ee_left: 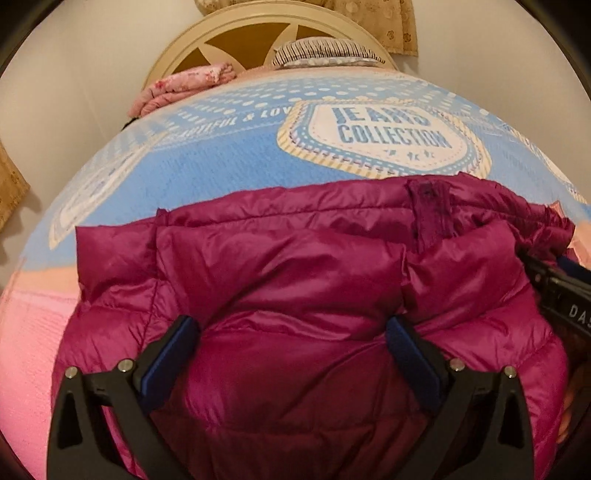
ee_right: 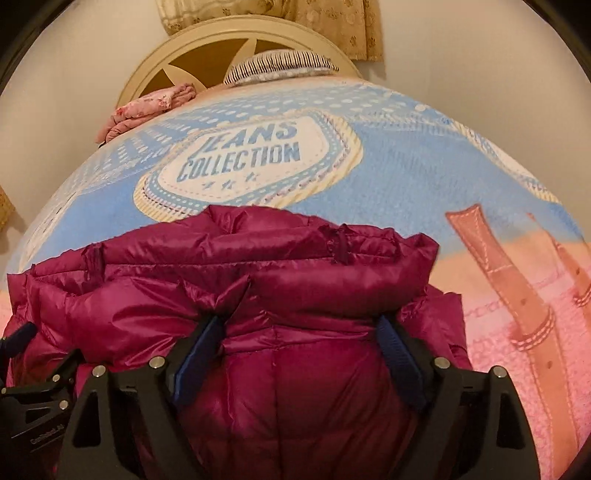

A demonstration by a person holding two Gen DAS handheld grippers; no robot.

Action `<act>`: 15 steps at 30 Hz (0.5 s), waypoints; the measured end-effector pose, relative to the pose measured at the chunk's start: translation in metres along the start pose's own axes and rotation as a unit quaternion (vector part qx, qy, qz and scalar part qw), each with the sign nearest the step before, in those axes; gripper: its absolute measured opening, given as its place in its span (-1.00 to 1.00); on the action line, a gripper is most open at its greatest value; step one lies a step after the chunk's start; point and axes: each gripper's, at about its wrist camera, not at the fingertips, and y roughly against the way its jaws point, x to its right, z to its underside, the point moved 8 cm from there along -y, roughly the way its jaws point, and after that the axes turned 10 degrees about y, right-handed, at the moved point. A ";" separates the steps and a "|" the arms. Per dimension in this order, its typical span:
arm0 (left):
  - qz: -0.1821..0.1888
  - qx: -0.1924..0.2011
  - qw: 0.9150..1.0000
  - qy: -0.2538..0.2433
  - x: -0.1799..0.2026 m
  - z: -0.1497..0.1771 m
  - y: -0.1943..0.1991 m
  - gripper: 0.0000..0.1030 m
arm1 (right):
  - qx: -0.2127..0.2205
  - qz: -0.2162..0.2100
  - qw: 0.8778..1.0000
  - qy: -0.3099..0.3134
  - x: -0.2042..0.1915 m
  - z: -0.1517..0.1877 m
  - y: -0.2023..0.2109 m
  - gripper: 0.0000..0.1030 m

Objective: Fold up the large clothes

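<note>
One magenta puffer jacket (ee_left: 295,277), already folded into a bundle on bed cover (ee_left: 221,166); left gripper (ee_left: 293,328) and right gripper (ee_right: 303,328) spread wide, holding nothing; tidying remains.

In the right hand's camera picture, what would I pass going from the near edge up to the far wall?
Right gripper → magenta puffer jacket → blue and pink blanket with its "Jeans Collection" badge → striped pillow → cream headboard → patterned curtain.
</note>
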 end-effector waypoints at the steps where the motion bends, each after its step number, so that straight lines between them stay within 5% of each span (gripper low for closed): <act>1: 0.000 -0.002 1.000 0.000 0.001 0.001 0.001 1.00 | -0.002 0.002 1.000 0.001 0.000 0.000 -0.003 0.70; 7: 0.045 0.017 0.998 0.028 -0.028 0.003 0.046 1.00 | -0.002 -0.002 1.000 0.001 -0.002 0.003 -0.005 0.74; 12: 0.034 0.070 0.995 0.060 -0.109 0.023 0.106 1.00 | -0.001 -0.002 1.000 0.003 -0.002 0.002 -0.005 0.75; 15: 0.028 0.064 0.993 0.096 -0.158 0.048 0.115 1.00 | 0.000 -0.002 1.000 0.003 -0.001 0.003 -0.005 0.75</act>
